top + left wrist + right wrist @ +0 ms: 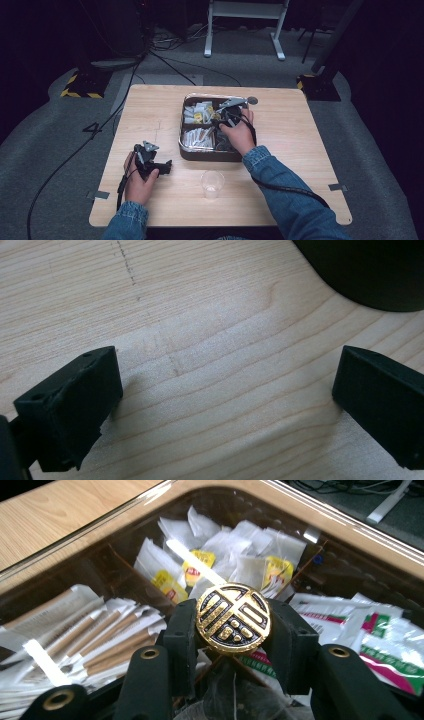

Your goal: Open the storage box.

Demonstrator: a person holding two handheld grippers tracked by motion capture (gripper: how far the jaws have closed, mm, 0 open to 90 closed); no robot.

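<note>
A dark wooden box [186,150] with several compartments stands mid-table, holding tea bags [227,555], paper-wrapped sticks [95,640] and green-and-pink packets [385,635]. A clear lid [125,525] covers it, with a round gold-and-black knob [233,611] on top. My right gripper [234,630] is shut on that knob, one jaw on each side; in the high view the right gripper [225,118] sits over the box's right half. Whether the lid is lifted I cannot tell. My left gripper [169,166] rests on the table to the left of the box, open, and the left gripper [225,400] has bare wood between its jaws.
A clear plastic cup [212,184] stands near the table's front edge, just in front of the box. A small round grey disc [252,100] lies behind the box's right corner. The box's dark corner [370,270] lies close ahead of the left jaws. Cables run across the floor behind the table.
</note>
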